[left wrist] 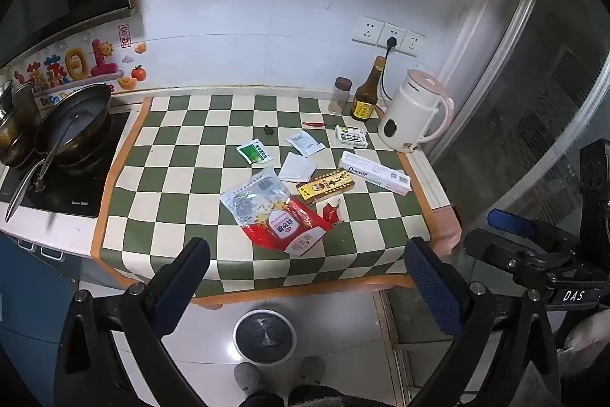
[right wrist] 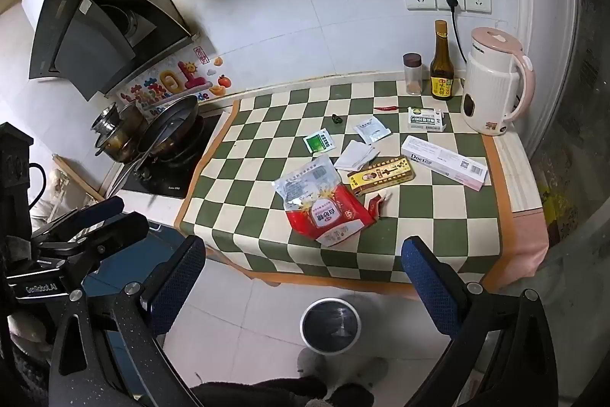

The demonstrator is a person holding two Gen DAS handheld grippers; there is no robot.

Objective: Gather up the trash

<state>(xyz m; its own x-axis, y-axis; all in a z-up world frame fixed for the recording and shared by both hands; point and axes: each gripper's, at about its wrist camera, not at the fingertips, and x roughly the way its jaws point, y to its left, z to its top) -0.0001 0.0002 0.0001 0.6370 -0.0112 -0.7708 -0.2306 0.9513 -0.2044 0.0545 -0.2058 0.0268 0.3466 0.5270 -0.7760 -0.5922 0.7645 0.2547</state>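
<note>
Trash lies on the green-and-cream checked counter mat (left wrist: 183, 216) (right wrist: 438, 235): a red and clear plastic bag (left wrist: 274, 212) (right wrist: 324, 205), a small red wrapper (left wrist: 331, 212) (right wrist: 375, 205), a yellow box (left wrist: 326, 185) (right wrist: 381, 174), a white toothpaste box (left wrist: 375, 174) (right wrist: 444, 161), white paper (left wrist: 297, 167) (right wrist: 358, 153), a green sachet (left wrist: 254, 151) (right wrist: 318, 141), a white sachet (left wrist: 305, 142) (right wrist: 371, 128) and a small medicine box (left wrist: 351, 136) (right wrist: 426, 119). A round bin (left wrist: 264, 336) (right wrist: 330, 325) stands on the floor below. My left gripper (left wrist: 305, 277) and right gripper (right wrist: 303, 277) are open, empty, in front of the counter.
A red chili (left wrist: 313, 124) (right wrist: 386, 108), spice jar (left wrist: 340, 96) (right wrist: 412, 73), sauce bottle (left wrist: 368, 94) (right wrist: 441, 63) and pink kettle (left wrist: 415, 111) (right wrist: 493, 81) stand at the back right. Pans (left wrist: 72, 124) (right wrist: 167, 128) sit on the cooktop at left. A foot shows by the bin.
</note>
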